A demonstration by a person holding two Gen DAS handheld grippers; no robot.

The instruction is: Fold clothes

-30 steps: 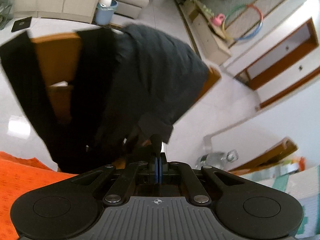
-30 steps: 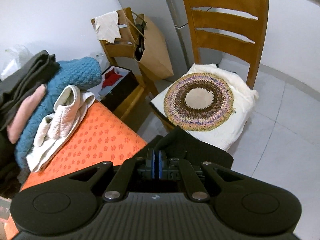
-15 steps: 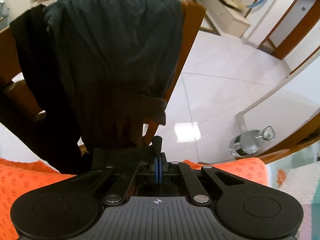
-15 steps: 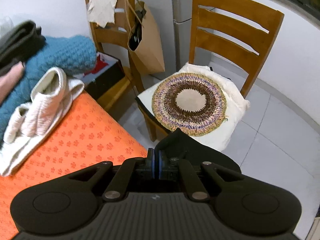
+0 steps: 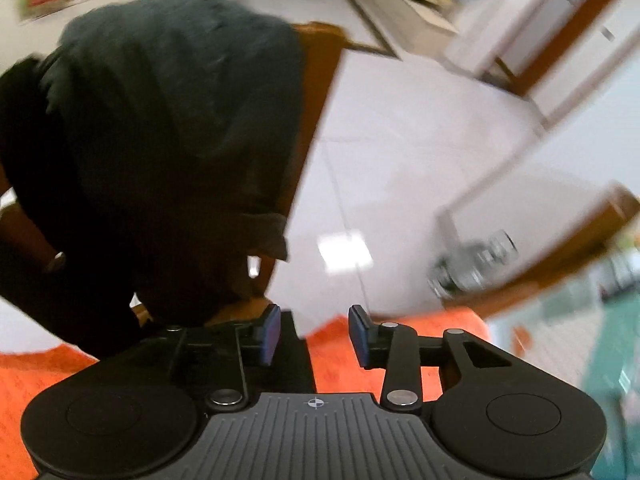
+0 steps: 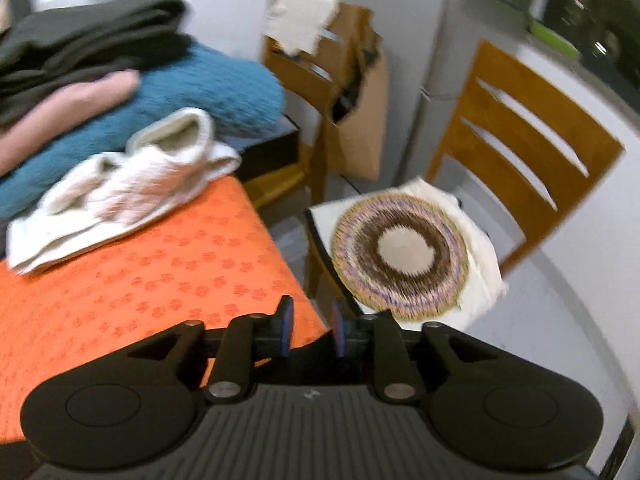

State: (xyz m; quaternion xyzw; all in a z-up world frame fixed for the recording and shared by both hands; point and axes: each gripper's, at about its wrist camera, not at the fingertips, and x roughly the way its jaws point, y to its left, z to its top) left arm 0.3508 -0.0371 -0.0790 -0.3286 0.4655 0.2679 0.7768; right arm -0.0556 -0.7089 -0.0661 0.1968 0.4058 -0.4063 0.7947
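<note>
Left wrist view shows the left tool with jaws opening, nothing clamped, a dark strip of cloth just under them on the orange desk. The right tool is opening too, above a dark cloth edge at the desk's corner. That limp garment could slide off (it lies at the edge), undoing the fold. A dark soft garment drapes a wooden chair; a fuzzy teal knit and a ribbed cream sweater sit in a lumpy pile.
</note>
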